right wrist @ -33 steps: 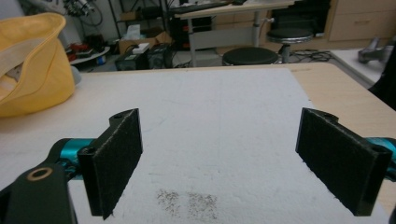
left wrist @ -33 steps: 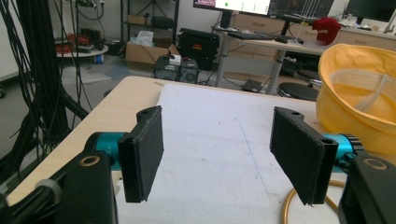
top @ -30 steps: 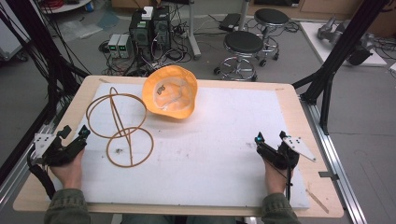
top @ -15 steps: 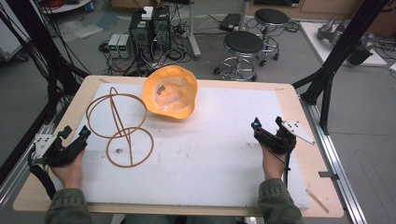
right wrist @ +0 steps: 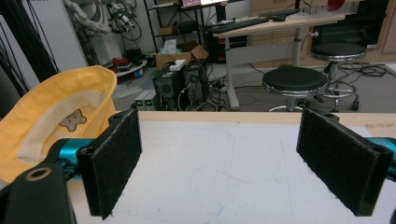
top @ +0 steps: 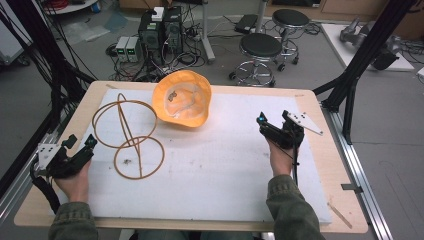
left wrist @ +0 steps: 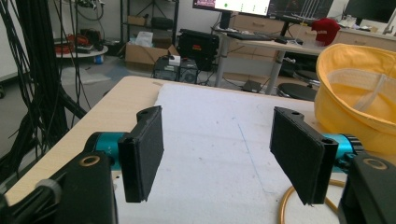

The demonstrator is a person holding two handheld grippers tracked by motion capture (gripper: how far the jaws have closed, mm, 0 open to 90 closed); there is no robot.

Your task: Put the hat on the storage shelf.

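We hold the left hand-held gripper at about 8 o'clock on the worktop, near its left edge, jaws spread wide with nothing between them; in the left gripper view its pads stand well apart over the white mat. We hold the right hand-held gripper at about 3 o'clock, likewise released and empty, its pads parted over bare mat. Just beyond the left hand-held gripper, toward 10 o'clock, lies a wire stand of tan hoops, resting on the mat. Farther off, at 12 o'clock, sits a yellow bucket hat, crown down and opening up, a small bear label showing on its inner band. Behind the worktop stand two black stools and computer boxes.
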